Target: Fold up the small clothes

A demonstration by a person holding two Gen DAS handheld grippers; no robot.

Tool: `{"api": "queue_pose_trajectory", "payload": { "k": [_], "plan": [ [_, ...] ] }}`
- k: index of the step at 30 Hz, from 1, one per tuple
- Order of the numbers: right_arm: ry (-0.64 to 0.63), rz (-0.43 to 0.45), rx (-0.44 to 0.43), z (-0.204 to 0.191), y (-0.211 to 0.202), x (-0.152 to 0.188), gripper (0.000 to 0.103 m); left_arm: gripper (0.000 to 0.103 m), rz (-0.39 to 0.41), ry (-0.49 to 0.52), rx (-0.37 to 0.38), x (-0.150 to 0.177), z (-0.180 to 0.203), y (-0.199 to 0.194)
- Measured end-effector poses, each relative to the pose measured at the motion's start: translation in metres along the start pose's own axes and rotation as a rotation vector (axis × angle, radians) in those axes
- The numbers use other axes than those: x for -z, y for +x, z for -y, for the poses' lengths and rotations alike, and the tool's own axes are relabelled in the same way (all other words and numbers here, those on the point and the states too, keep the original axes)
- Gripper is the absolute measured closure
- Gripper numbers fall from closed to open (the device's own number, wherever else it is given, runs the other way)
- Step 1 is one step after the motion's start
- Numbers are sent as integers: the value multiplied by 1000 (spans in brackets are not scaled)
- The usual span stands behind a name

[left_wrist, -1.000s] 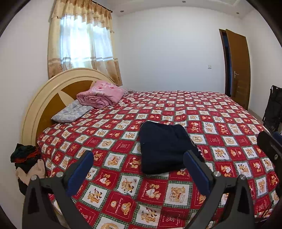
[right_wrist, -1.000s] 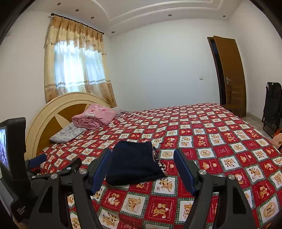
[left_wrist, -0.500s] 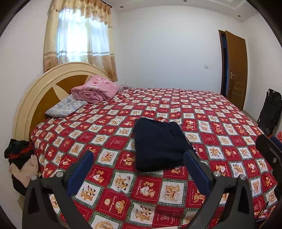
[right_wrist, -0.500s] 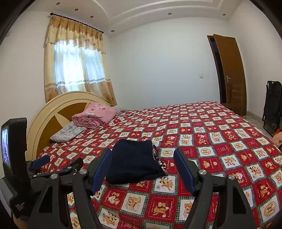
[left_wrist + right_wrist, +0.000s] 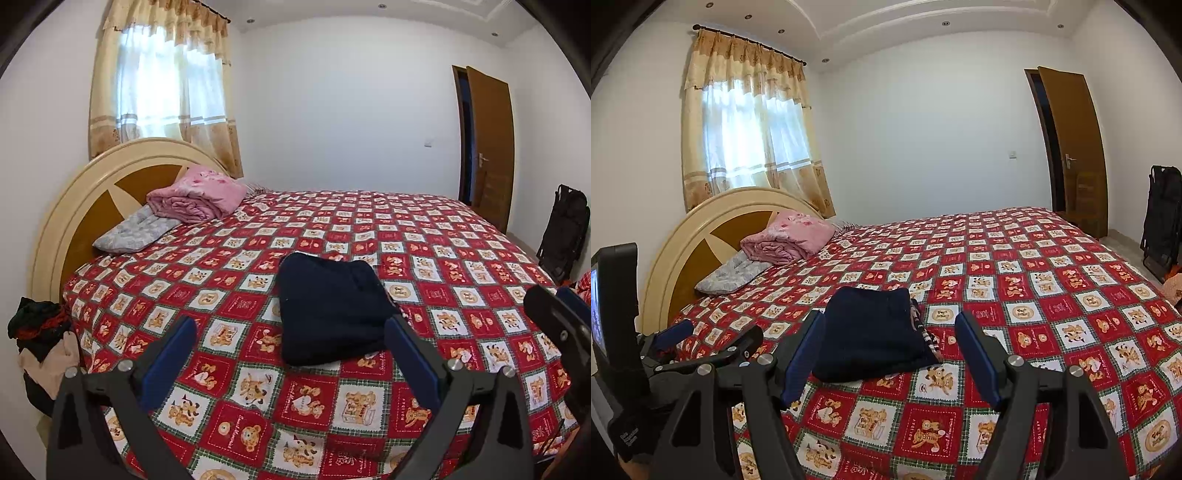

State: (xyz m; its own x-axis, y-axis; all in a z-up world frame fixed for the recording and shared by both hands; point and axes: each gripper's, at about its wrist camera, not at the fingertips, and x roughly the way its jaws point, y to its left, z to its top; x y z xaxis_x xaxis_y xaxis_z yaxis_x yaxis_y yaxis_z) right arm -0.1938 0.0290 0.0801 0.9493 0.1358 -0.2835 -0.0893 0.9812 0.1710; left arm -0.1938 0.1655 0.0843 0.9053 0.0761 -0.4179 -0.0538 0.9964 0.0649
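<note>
Your left tongs [image 5: 290, 354] have tilted upward off the folded navy garment [image 5: 328, 310]; keep both tongs spread, right tongs [image 5: 890, 350] included, and leave it flat.

A folded dark navy garment [image 5: 328, 314] is lying on the red teddy-bear patterned bedspread [image 5: 461, 266]. The left tool [image 5: 291, 354] is hovering near it with blue-padded fingers [image 5: 170, 356] spread wide, holding nothing. A rolled pink blanket [image 5: 197, 199] is resting far left.
</note>
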Motion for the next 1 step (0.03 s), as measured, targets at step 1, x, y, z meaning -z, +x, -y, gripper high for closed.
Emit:
{"api": "queue_pose_trajectory", "payload": {
  "k": [1],
  "plan": [
    [1,0,1,0,0,0,30,0,-4,-1,1,0,0,1]
  ]
}}
